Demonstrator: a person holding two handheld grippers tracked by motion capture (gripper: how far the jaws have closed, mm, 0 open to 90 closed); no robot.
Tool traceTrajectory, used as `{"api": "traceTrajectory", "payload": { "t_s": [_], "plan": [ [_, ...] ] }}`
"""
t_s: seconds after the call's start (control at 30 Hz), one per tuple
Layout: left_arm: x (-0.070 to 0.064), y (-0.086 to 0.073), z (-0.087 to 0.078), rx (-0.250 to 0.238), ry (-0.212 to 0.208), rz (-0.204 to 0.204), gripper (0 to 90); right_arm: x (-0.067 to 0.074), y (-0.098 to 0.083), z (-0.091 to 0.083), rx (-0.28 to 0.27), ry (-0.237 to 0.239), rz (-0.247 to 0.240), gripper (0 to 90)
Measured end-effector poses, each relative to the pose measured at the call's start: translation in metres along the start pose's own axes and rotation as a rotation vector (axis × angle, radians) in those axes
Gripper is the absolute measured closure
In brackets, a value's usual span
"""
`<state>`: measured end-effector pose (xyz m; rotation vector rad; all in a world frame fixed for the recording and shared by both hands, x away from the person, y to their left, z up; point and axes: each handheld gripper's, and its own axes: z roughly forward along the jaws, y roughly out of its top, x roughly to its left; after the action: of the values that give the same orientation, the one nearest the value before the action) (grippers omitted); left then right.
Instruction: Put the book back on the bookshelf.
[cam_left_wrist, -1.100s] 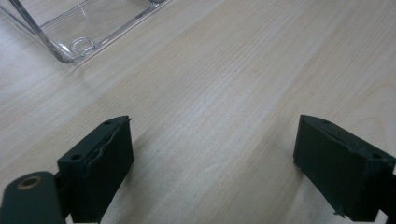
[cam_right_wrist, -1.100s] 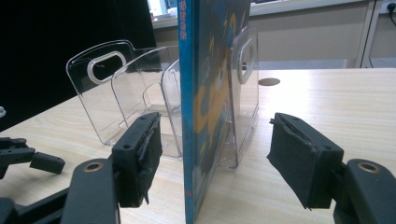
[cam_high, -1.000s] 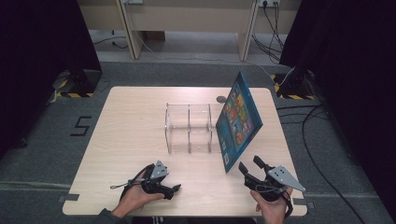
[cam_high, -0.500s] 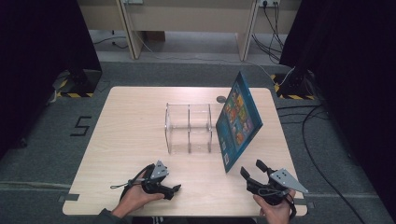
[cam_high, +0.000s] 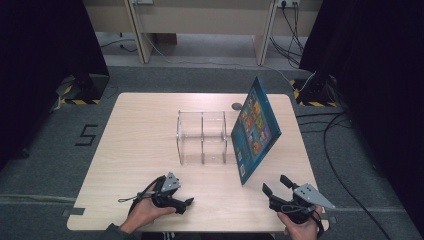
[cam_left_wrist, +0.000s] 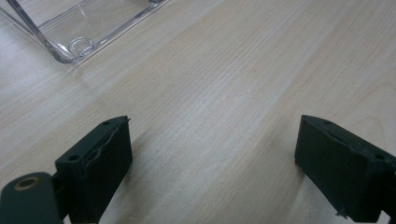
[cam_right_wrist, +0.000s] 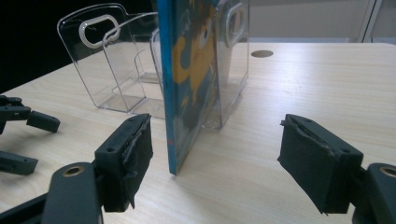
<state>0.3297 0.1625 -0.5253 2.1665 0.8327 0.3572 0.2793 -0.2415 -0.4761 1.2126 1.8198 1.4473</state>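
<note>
The book (cam_high: 256, 131) leans against the clear rack's (cam_high: 202, 136) right end, at one o'clock from the right gripper (cam_high: 279, 186), whose empty jaws have just been opening. The left gripper (cam_high: 186, 203) also gapes, empty. A careless nudge could topple the book.

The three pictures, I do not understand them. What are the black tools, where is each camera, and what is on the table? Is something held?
A person sits at a wooden table and holds a hand tool in each hand: the left gripper and the right gripper. One picture comes from a camera above, looking down. The other two come from small cameras riding on each gripper, so the two black jaws rise from the bottom. On the table stands a clear plastic rack with a colourful book leaning on edge against its side. Nothing is held: both pairs of jaws stand open, and the right ones have just been opening, with the book's edge ahead of them.
</note>
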Motion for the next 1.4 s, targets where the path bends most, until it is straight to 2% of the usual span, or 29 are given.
{"api": "traceTrajectory", "payload": {
  "t_s": [0.2,0.63,0.7,1.03,1.13,1.23,1.4],
  "plan": [
    [0.0,0.0,0.0,0.0,0.001,-0.001,10.2,-0.004,-0.005,-0.003,0.035,0.029,0.025,23.5],
    [-0.001,0.0,0.0,0.0,0.001,0.0,9.9,-0.008,-0.011,-0.006,0.084,0.056,0.026,18.3],
    [-0.001,0.0,0.0,0.0,0.0,0.001,9.9,-0.007,-0.014,-0.006,0.107,0.063,0.036,17.4],
    [-0.001,-0.001,0.0,0.0,-0.003,0.002,9.6,-0.008,-0.019,-0.012,0.152,0.053,0.019,16.4],
    [-0.002,-0.001,-0.001,0.001,-0.003,0.003,9.4,-0.007,-0.022,-0.013,0.189,0.053,-0.012,16.4],
    [-0.002,-0.001,-0.001,0.001,-0.003,0.003,9.4,-0.005,-0.023,-0.015,0.193,0.043,-0.042,16.5],
    [-0.002,-0.001,-0.001,0.002,-0.004,0.003,9.3,-0.006,-0.025,-0.018,0.214,0.037,-0.05,16.4]
  ]
}}
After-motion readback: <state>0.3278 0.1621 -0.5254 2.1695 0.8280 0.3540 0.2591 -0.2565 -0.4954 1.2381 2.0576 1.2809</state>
